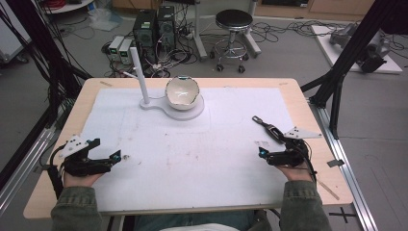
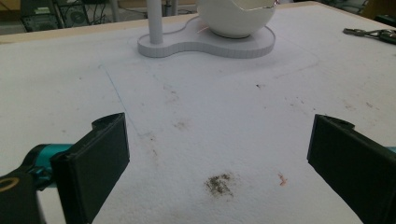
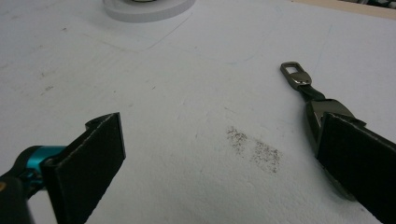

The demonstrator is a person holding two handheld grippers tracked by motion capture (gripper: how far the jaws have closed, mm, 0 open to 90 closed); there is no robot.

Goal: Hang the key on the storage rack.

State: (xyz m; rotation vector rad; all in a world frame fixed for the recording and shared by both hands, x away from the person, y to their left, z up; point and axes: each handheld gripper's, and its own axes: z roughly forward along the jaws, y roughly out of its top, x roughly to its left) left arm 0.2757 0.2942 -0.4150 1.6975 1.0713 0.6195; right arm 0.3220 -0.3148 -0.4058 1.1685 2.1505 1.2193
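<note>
I see a wooden table under a stained white mat; ahead of my tongs sits a white stand, a metal keychain by the right one.

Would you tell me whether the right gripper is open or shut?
Open: the right gripper has its jaws wide apart, bare mat between them, beside the key strap.

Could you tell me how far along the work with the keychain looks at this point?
Nothing looks done yet. The keychain lies flat on the white mat, apart from the bowl on its stand. The right tool sits open beside it, not gripping; the left tool rests open. Grasping and moving it remain.
</note>
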